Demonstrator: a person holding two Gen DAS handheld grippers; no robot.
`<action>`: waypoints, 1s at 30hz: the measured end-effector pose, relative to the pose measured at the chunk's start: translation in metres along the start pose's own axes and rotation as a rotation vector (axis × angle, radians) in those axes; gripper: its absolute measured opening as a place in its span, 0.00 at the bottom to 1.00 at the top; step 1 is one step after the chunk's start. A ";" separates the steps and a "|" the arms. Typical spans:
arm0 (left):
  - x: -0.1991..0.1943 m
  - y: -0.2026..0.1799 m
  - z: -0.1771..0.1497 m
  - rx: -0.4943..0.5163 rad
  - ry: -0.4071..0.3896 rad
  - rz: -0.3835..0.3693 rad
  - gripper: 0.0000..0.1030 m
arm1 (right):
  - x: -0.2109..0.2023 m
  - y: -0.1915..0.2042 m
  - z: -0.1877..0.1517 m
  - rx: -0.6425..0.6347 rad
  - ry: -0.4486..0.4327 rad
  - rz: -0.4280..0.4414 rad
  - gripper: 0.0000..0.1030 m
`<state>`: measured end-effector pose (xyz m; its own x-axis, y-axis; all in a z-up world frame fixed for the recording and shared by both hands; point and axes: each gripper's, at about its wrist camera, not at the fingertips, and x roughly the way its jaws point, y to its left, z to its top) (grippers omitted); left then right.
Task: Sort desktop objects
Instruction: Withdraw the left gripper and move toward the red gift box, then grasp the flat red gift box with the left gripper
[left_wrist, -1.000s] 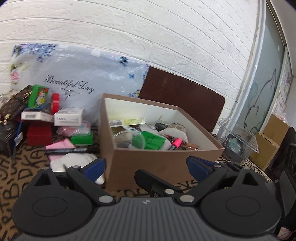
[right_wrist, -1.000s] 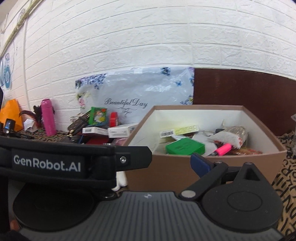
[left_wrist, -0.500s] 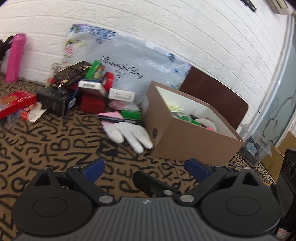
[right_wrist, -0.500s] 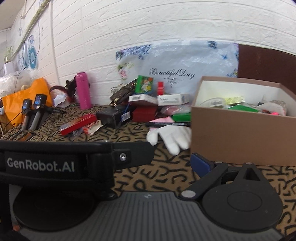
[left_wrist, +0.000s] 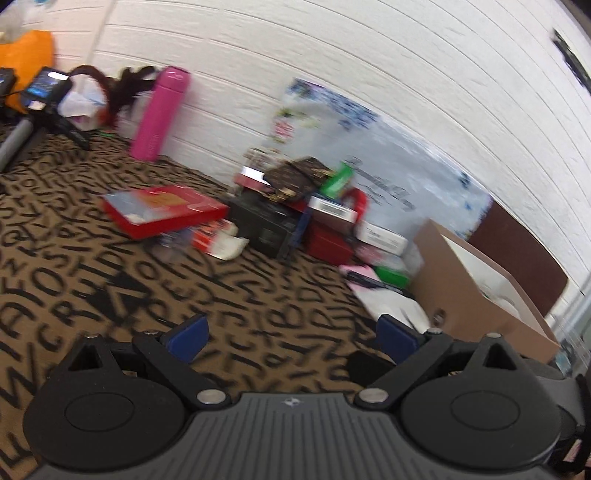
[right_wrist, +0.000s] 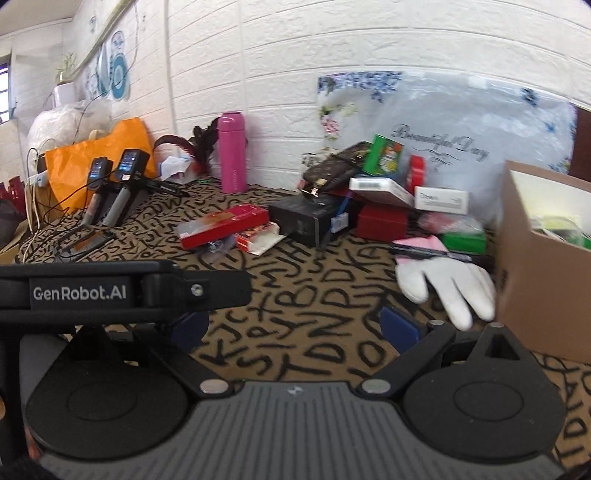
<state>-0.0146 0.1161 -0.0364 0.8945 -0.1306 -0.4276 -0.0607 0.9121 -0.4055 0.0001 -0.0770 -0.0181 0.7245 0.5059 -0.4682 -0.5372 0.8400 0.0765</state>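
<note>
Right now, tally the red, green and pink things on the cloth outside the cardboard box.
Red: 4 — flat box, small carton, square box, roll
Green: 2 — upright packet, low box
Pink: 2 — bottle, pad
Total: 8

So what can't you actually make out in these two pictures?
- Cardboard box: right wrist view, cut off by the right edge; contents blurred.
- Pile of small boxes: left wrist view, motion blur; labels unreadable.
- Left pad of the right tongs: right wrist view, partly hidden behind the black GenRobot.AI bar.
</note>
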 end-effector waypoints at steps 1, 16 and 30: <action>0.000 0.011 0.004 -0.016 -0.007 0.017 0.97 | 0.005 0.004 0.003 -0.007 0.000 0.009 0.94; 0.049 0.133 0.093 0.030 -0.055 0.105 0.96 | 0.111 0.083 0.036 -0.147 0.036 0.129 0.94; 0.145 0.197 0.140 -0.018 0.122 -0.088 0.92 | 0.202 0.116 0.052 -0.198 0.072 0.144 0.93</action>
<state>0.1653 0.3313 -0.0654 0.8365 -0.2567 -0.4842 0.0067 0.8882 -0.4595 0.1065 0.1333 -0.0582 0.6054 0.5967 -0.5267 -0.7122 0.7015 -0.0238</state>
